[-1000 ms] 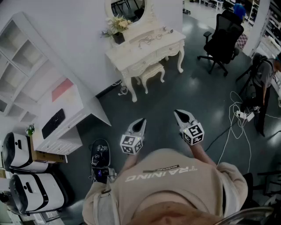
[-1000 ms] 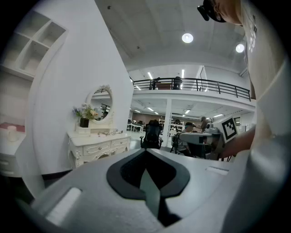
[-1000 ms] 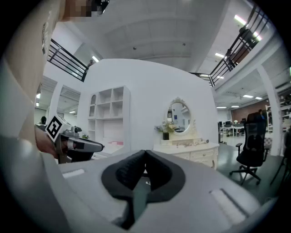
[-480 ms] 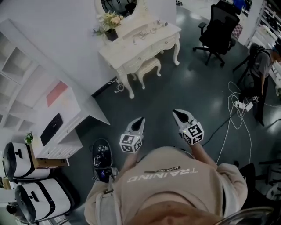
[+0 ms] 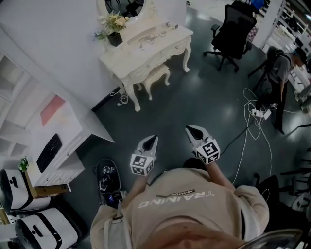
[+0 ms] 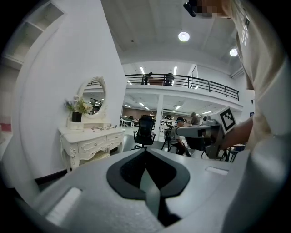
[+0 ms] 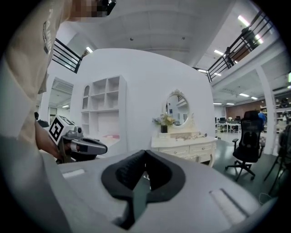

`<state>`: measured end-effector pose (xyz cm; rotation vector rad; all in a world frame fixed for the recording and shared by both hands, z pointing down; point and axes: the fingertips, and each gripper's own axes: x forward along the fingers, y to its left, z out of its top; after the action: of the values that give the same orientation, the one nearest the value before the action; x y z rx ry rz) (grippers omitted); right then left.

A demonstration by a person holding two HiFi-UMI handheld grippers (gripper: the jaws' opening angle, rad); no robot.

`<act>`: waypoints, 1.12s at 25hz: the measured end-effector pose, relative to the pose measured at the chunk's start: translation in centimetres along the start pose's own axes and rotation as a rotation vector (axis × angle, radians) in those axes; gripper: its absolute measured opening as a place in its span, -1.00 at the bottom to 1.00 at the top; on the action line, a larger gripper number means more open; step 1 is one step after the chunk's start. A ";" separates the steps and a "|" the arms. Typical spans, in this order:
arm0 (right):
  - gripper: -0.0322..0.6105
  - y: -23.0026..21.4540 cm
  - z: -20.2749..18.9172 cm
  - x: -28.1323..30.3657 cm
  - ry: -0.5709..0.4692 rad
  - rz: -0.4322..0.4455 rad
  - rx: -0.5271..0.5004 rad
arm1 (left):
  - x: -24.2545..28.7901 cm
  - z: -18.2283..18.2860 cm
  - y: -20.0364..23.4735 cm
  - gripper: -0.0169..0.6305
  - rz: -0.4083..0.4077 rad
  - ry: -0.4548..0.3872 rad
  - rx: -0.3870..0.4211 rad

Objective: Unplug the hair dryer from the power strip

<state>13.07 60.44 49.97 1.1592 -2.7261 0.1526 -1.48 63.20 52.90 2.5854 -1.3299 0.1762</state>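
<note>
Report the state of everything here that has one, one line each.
Left grey tongs: shut, empty.
Right grey tongs: shut, empty.
White carved dressing table: drawers closed.
White cushioned stool: partly under the table.
Black office swivel chair: upright, unoccupied.
White floor power strip: cables attached, plugs too small to tell.

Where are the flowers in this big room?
Look for the white dressing table against the wall, at the top of the head view. The flowers stand on its left end, beside the oval mirror. Their dark pot sets them apart from the small pale things along the tabletop.
</note>
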 end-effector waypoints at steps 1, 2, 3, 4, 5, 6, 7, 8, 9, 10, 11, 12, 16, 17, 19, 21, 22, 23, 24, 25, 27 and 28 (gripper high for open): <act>-0.89 0.1 -0.1 0.5 0.010 0.007 -0.010 | 0.1 -0.3 0.8 -0.92 0.010 0.002 -0.006; -0.89 0.0 -0.1 0.9 0.022 0.012 -0.022 | 0.2 -0.6 1.6 -0.92 0.021 0.003 -0.019; -0.89 -0.4 -0.2 1.3 0.034 0.013 -0.034 | 0.4 -0.8 2.2 -0.92 0.033 0.003 -0.034; -0.89 -0.9 -0.3 1.7 0.047 0.011 -0.042 | 0.7 -0.9 2.8 -0.92 0.046 0.003 -0.049; -0.89 -1.7 -0.5 2.2 0.060 0.009 -0.043 | 1.2 -1.0 3.4 -0.92 0.057 0.003 -0.062; -0.89 -2.6 -0.8 2.8 0.072 0.007 -0.036 | 1.8 -1.1 3.9 -0.92 0.063 0.006 -0.072; -0.89 -3.5 -1.1 3.4 0.078 0.006 -0.024 | 2.7 -1.1 4.2 -0.92 0.066 0.010 -0.075; -0.89 -4.5 -1.3 4.1 0.078 0.008 -0.010 | 3.7 -1.0 4.6 -0.92 0.065 0.016 -0.070; -0.89 -5.7 -1.2 4.9 0.070 0.010 0.005 | 4.8 -0.7 5.1 -0.92 0.064 0.020 -0.056; -0.89 -6.9 -1.1 5.9 0.055 0.014 0.018 | 6.0 -0.1 5.8 -0.92 0.066 0.024 -0.037; -0.89 -8.1 -0.9 7.1 0.039 0.019 0.030 | 7.3 0.6 6.7 -0.92 0.073 0.028 -0.017; -0.89 -9.3 -0.7 8.3 0.027 0.025 0.041 | 8.5 1.4 7.5 -0.92 0.085 0.034 -0.003; -0.89 -13.9 0.9 12.0 -0.006 0.078 0.027 | 13.7 3.9 9.7 -0.92 0.112 0.064 0.023; -0.89 -15.4 1.2 12.7 -0.008 0.089 0.018 | 15.4 4.4 10.0 -0.92 0.108 0.071 0.032; -0.89 -18.1 1.1 13.9 -0.001 0.109 0.026 | 18.3 5.2 10.3 -0.92 0.107 0.081 0.047; -0.89 -20.5 0.3 14.7 0.017 0.131 0.047 | 20.9 6.0 10.6 -0.92 0.118 0.076 0.059; -0.89 -21.7 0.0 15.2 0.027 0.142 0.051 | 22.4 6.4 10.9 -0.92 0.127 0.068 0.059; -0.89 -22.8 -0.2 15.7 0.035 0.154 0.050 | 23.8 6.7 11.4 -0.92 0.139 0.060 0.051; -0.89 -23.7 -0.4 16.4 0.041 0.167 0.048 | 24.8 6.9 12.1 -0.92 0.155 0.055 0.040; -0.89 -24.3 -0.6 17.2 0.045 0.181 0.047 | 25.6 7.1 12.9 -0.92 0.171 0.055 0.030; -0.89 -25.1 -0.9 18.9 0.048 0.204 0.053 | 26.5 7.5 14.3 -0.92 0.195 0.066 0.027; -0.89 -25.5 -0.9 19.6 0.049 0.215 0.056 | 26.9 7.6 14.7 -0.92 0.202 0.072 0.030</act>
<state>18.20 29.16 55.47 0.8607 -2.8130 0.2830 2.20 31.79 53.35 2.4392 -1.5716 0.3227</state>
